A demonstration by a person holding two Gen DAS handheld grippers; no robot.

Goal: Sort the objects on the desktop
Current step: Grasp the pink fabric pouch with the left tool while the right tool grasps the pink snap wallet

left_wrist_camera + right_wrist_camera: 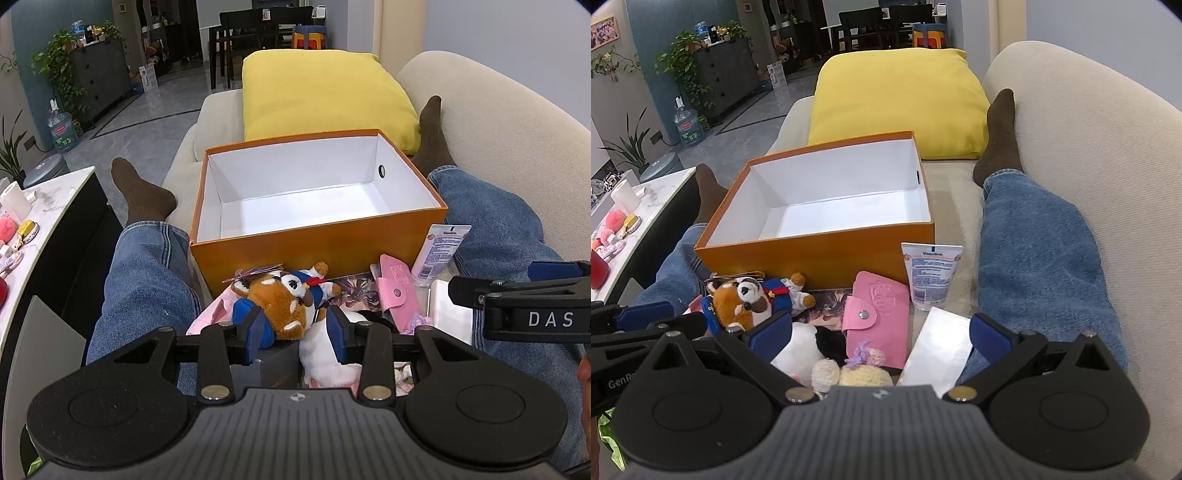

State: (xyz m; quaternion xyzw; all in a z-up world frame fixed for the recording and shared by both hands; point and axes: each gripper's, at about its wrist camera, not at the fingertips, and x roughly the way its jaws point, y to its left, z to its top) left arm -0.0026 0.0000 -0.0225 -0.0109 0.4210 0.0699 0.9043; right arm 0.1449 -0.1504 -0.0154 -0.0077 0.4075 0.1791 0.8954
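Observation:
An open orange box (314, 251) (798, 258) with a white, empty inside sits on the sofa between the person's legs. In front of it lies a pile: a brown plush toy in blue clothes (284, 299) (746, 299), a pink wallet (397, 291) (879, 317), a white lotion tube (439, 251) (931, 273), a white plush (325, 354) (798, 350), a white card (942, 350) and yarn pieces (860, 365). My left gripper (299, 332) has its blue pads on either side of the brown plush toy, closing on it. My right gripper (879, 332) is open wide above the pile.
A yellow cushion (321, 92) lies behind the box. The person's jeans legs (147, 280) (1041, 251) flank the pile. A marble side table (44, 206) with small items stands at the left. The beige sofa back (1089, 129) rises at the right.

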